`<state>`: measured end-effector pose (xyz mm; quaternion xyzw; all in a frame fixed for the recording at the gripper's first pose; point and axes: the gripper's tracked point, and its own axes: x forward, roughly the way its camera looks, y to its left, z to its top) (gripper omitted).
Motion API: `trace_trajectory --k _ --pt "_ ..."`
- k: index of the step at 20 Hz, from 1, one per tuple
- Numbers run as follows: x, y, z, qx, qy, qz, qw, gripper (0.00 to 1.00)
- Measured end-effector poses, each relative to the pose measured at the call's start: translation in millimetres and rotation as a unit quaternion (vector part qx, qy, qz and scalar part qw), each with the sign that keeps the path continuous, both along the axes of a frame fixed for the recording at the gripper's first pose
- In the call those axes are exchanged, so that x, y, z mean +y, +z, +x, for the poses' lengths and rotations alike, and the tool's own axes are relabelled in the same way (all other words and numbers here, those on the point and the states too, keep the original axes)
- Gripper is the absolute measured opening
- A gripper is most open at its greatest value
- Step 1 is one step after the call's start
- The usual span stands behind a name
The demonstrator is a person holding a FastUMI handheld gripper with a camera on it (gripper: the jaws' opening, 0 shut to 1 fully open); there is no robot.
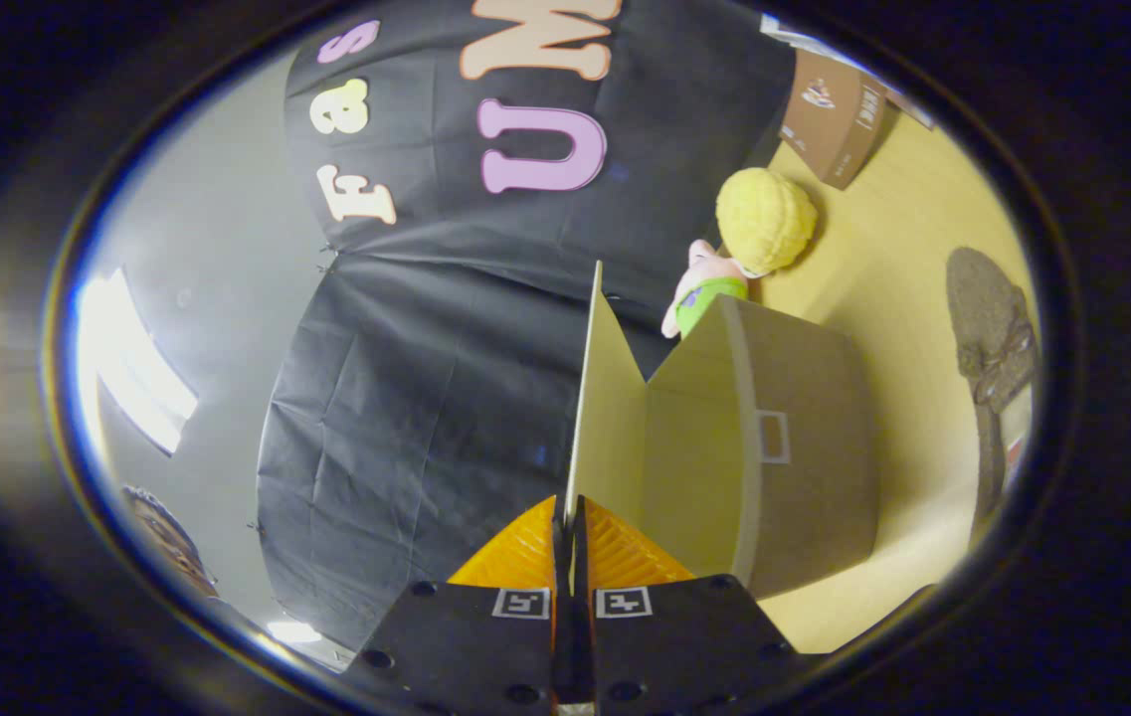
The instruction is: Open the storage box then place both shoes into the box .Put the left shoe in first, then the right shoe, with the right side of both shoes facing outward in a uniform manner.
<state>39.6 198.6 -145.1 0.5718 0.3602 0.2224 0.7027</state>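
Note:
The view is rolled on its side. My gripper (570, 517) is shut on the thin edge of the storage box's lid (607, 398), which stands raised away from the box body. The cardboard storage box (804, 447) rests on the yellow table (903, 259), and its pale inside shows between lid and body. One grey-brown shoe (993, 328) lies on the table beyond the box, apart from it. Its far end is hidden at the rim of the view.
A plush doll (759, 224) with a yellow head and green top lies behind the box. A small brown carton (834, 114) sits further back on the table. A person (162, 537) is off to the gripper's side, under a bright ceiling light (132, 363).

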Motion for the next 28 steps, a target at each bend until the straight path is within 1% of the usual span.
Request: trace_trajectory --k 5,10,12,20,28 --pt "52 44 19 -0.048 0.024 -0.044 0.998 0.03" --pt "112 66 31 -0.102 0.045 -0.11 0.988 0.03" --pt "137 67 34 -0.112 0.051 -0.12 0.985 0.03" --pt "208 52 42 -0.103 0.073 -0.113 0.986 0.04" --pt "259 32 36 -0.109 0.106 -0.139 0.979 0.12"
